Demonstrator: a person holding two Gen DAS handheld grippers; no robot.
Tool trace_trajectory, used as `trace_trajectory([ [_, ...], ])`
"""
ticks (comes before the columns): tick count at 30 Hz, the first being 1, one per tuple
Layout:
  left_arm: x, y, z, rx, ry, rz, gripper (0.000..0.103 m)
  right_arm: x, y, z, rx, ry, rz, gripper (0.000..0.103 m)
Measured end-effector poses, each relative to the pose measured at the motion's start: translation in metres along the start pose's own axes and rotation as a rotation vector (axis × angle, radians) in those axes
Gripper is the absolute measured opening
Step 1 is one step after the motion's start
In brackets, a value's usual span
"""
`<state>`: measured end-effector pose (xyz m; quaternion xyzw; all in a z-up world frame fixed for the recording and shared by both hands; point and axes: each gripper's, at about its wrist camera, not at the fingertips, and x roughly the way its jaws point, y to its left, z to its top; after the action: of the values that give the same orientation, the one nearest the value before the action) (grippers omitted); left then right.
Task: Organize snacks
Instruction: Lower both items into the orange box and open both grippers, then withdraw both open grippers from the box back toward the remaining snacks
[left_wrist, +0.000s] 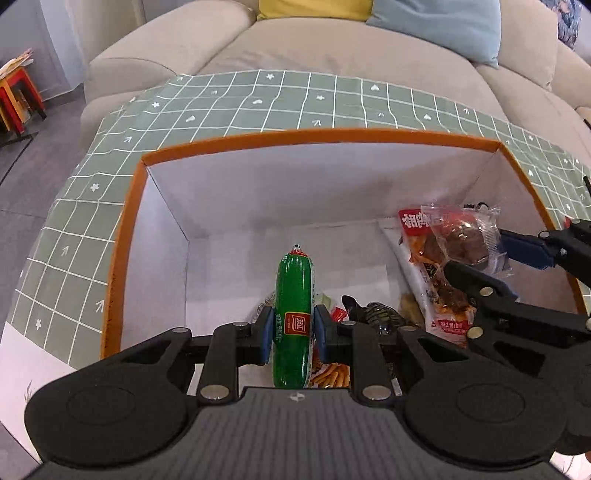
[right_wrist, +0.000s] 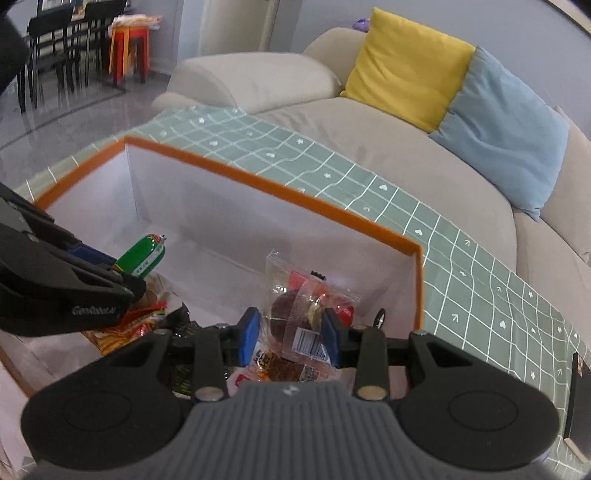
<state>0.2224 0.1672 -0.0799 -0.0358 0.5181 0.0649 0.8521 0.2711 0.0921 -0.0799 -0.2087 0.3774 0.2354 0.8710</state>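
My left gripper (left_wrist: 290, 334) is shut on a green sausage stick (left_wrist: 293, 314) with a red label, holding it upright over the inside of a white box with an orange rim (left_wrist: 332, 134). The same sausage (right_wrist: 142, 254) shows at the left of the right wrist view, in the left gripper (right_wrist: 122, 273). My right gripper (right_wrist: 289, 338) is shut on a clear-wrapped brown pastry (right_wrist: 295, 314), also over the box (right_wrist: 258, 181). In the left wrist view that pastry (left_wrist: 463, 236) hangs at the right in the right gripper (left_wrist: 480, 254). Several snack packets (left_wrist: 436, 295) lie on the box floor.
The box stands on a green grid-patterned cloth (left_wrist: 258, 99) covering a low table. A beige sofa (right_wrist: 369, 147) with a yellow cushion (right_wrist: 402, 70) and a blue cushion (right_wrist: 506, 129) is just behind. Stools (right_wrist: 129, 44) and dark chairs stand far left.
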Motion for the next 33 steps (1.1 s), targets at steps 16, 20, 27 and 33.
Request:
trace_trajectory([
  [16, -0.018, -0.009, 0.005, 0.037, -0.108, 0.048, 0.05, -0.007, 0.0, -0.001, -0.02, -0.003, -0.005, 0.068],
  [20, -0.039, -0.013, -0.001, 0.041, -0.212, 0.04, 0.067, -0.03, 0.0, -0.005, -0.036, -0.077, 0.008, 0.076],
  [27, -0.078, -0.022, -0.02, 0.002, -0.406, 0.068, 0.077, -0.078, -0.008, -0.02, 0.014, -0.223, 0.009, 0.092],
  [33, -0.098, -0.03, -0.035, -0.032, -0.489, 0.055, 0.077, -0.109, -0.026, -0.043, 0.126, -0.282, 0.0, 0.099],
])
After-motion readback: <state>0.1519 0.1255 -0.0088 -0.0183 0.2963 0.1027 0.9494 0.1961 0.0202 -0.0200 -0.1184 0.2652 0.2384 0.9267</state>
